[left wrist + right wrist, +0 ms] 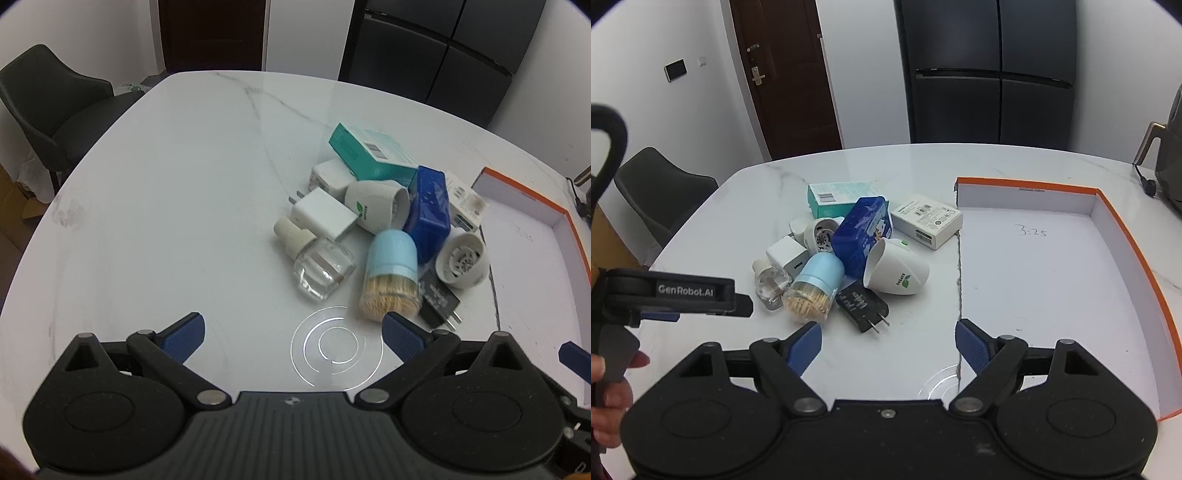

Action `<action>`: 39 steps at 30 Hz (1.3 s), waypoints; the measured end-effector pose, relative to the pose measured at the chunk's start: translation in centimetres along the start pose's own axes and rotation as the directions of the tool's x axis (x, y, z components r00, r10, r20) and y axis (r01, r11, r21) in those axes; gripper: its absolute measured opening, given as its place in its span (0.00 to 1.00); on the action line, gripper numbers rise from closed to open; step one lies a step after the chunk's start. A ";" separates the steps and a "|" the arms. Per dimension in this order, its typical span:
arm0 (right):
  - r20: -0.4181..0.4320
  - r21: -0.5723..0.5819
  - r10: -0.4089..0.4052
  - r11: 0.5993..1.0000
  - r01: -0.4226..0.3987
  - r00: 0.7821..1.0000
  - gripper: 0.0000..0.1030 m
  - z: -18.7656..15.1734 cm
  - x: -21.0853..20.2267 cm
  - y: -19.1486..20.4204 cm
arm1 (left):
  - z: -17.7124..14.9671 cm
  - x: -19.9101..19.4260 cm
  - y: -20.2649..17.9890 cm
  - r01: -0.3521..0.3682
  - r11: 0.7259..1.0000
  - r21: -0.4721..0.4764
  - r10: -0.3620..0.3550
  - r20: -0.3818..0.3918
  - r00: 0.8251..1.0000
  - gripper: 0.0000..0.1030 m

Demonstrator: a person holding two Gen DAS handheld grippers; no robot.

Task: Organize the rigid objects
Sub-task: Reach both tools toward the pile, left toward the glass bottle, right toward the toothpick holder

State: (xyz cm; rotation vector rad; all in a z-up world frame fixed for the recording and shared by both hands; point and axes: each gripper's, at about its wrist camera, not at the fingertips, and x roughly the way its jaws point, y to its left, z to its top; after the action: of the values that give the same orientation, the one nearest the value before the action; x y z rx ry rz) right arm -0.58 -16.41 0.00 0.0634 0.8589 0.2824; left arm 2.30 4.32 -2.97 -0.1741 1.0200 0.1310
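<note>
A pile of small objects lies on the white marble table (905, 354): a teal box (842, 197), a blue tin (862, 236), a white box (927, 220), white cone-shaped plug-in devices (897, 273), white chargers (786, 256), a black charger (862, 304), a clear bottle (770, 282) and a blue-capped toothpick jar (812, 288). An open white tray with an orange rim (1137, 254) lies to the right. My left gripper (291, 338) is open and empty, just before the toothpick jar (391, 273). My right gripper (888, 345) is open and empty, before the pile.
A dark chair (55, 110) stands at the table's far left. A dark fridge (990, 70) and a brown door (786, 74) are behind the table. The left gripper body (676, 293) shows at the left of the right wrist view.
</note>
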 end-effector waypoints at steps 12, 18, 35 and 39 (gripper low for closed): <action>-0.027 0.001 -0.019 1.000 0.019 0.999 0.91 1.2 3.5 1.1 | 2.3 2.3 0.9 0.017 1.000 0.025 -0.017 -0.008 1.000 1.00; -0.037 0.004 -0.035 0.999 0.035 0.999 0.91 0.7 2.9 1.5 | 3.0 3.3 0.8 0.026 0.999 0.045 -0.026 -0.013 1.000 1.00; 0.014 -0.065 -0.118 0.991 0.118 0.993 0.91 0.6 4.6 2.8 | 4.5 7.9 0.4 0.059 0.997 0.043 -0.056 -0.064 0.996 1.00; 0.001 -0.059 -0.097 0.994 0.096 0.995 0.91 0.4 5.0 3.2 | 4.2 8.2 0.7 0.090 0.994 0.065 -0.085 -0.075 0.994 0.99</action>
State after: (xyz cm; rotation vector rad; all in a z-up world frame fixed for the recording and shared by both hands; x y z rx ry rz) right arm 2.10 -11.98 -2.86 -0.0334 0.8521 0.2171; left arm 9.91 6.11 -7.94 -0.1615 1.0856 0.0097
